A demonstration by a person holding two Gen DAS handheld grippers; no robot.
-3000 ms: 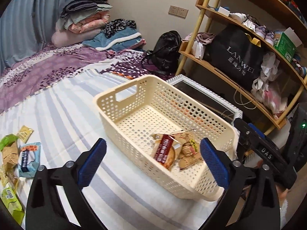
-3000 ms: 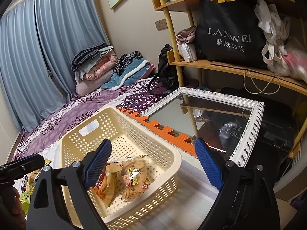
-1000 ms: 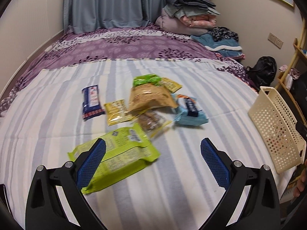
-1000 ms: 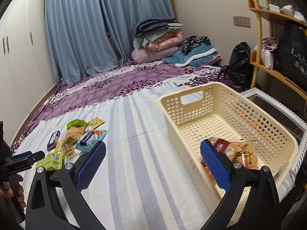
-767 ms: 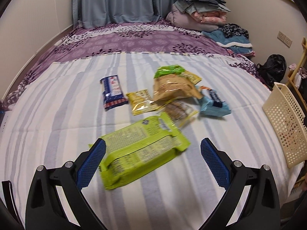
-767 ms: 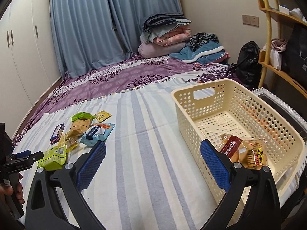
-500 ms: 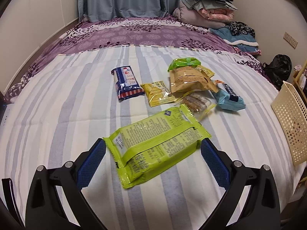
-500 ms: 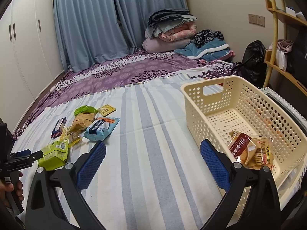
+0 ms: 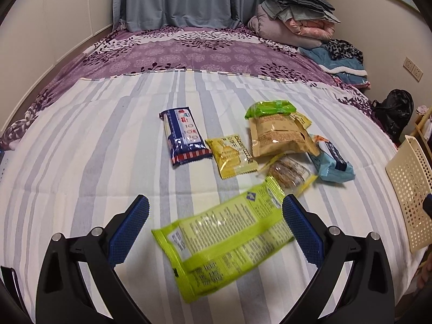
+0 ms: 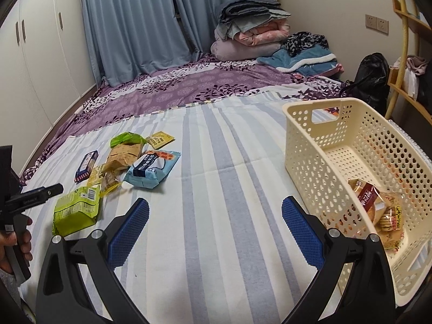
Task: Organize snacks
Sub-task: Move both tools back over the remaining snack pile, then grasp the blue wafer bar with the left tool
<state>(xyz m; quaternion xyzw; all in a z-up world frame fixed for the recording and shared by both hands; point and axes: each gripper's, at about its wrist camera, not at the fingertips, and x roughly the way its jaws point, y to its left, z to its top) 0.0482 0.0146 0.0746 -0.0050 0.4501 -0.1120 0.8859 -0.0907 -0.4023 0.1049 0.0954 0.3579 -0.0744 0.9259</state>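
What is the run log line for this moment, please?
left gripper: open, over lime green packet | right gripper: open, empty | basket: two snacks inside

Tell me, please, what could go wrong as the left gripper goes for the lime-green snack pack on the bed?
The left gripper is open around the lime-green pack, which lies flat on the soft striped sheet, so the fingers might pinch fabric or slide off the slick wrapper. The clear cracker packet touches the pack's far end and could be dragged along. The basket sits far to the right, so a loose grip might drop the pack on the way.
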